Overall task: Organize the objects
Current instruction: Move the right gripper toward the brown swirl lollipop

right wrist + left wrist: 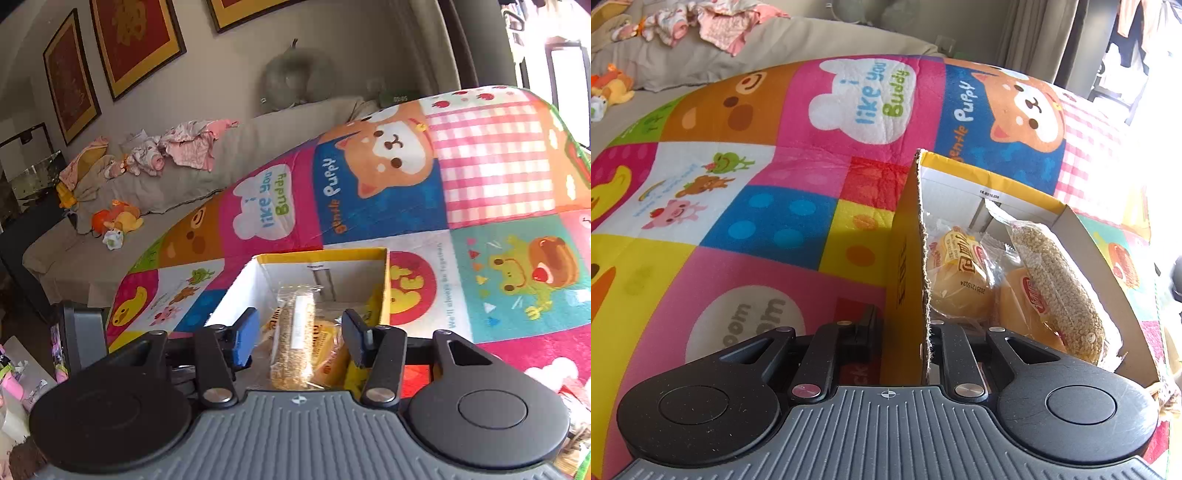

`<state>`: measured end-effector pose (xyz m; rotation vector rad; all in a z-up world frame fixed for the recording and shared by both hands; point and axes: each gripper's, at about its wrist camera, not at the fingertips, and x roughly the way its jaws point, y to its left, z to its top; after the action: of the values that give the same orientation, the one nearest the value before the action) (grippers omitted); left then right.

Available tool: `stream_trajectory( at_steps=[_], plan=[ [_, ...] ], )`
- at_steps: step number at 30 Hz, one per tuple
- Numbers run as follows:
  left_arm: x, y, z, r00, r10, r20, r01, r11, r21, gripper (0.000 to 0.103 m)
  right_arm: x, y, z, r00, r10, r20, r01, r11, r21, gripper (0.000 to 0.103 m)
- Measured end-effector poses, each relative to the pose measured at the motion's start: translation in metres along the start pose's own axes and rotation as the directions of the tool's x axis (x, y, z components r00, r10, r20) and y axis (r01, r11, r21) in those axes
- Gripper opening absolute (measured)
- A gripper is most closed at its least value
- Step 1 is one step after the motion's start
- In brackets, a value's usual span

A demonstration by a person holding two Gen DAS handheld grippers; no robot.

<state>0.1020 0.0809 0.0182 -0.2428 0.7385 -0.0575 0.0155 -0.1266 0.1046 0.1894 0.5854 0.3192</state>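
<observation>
A yellow cardboard box [905, 258] with a white inside stands on a colourful cartoon mat. It holds wrapped yellow cakes [956, 280] and a clear-wrapped sesame bar [1060, 288]. My left gripper [905, 332] is shut on the box's near left wall, one finger outside and one inside. In the right wrist view the box [384, 288] lies just ahead. My right gripper [301, 338] is open, its blue pads [245, 339] on either side of the sesame bar [295, 332], above it and apart from it. A cake [328, 354] lies beside the bar.
The mat [775, 206] covers a raised surface. Behind it is a beige sofa [177, 184] with pink clothes [188, 144] and plush toys [118, 218]. Framed pictures [136, 40] hang on the wall. A bright window is at the right.
</observation>
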Motion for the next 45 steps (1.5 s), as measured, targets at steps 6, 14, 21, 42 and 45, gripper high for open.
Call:
stream_trajectory(
  at_steps=[6, 14, 21, 42, 45],
  plan=[
    [0.000, 0.000, 0.000, 1.000, 0.000, 0.002, 0.000, 1.000, 0.003, 0.018, -0.028, -0.040, -0.015, 0.987, -0.162, -0.008, 0.162, 0.987, -0.010, 0.057],
    [-0.001, 0.000, -0.001, 1.000, 0.002, 0.013, -0.002, 1.000, 0.011, 0.018, -0.054, -0.110, -0.050, 0.931, -0.356, -0.080, 0.361, 0.931, 0.058, 0.060],
    [0.000, 0.000, 0.000, 1.000, 0.003, 0.014, -0.003, 1.000, 0.013, 0.019, -0.056, -0.140, -0.085, 0.902, -0.403, -0.157, 0.418, 0.905, 0.079, 0.062],
    [-0.001, 0.000, -0.001, 1.000, 0.004, 0.016, -0.004, 1.000, 0.013, 0.019, -0.039, -0.115, -0.067, 0.948, -0.301, -0.099, 0.299, 0.954, -0.038, 0.063],
    [-0.001, 0.001, -0.001, 1.000, 0.004, 0.015, -0.004, 1.000, 0.014, 0.019, -0.027, -0.122, -0.049, 0.962, -0.254, -0.099, 0.254, 0.967, -0.010, 0.063]
  ],
)
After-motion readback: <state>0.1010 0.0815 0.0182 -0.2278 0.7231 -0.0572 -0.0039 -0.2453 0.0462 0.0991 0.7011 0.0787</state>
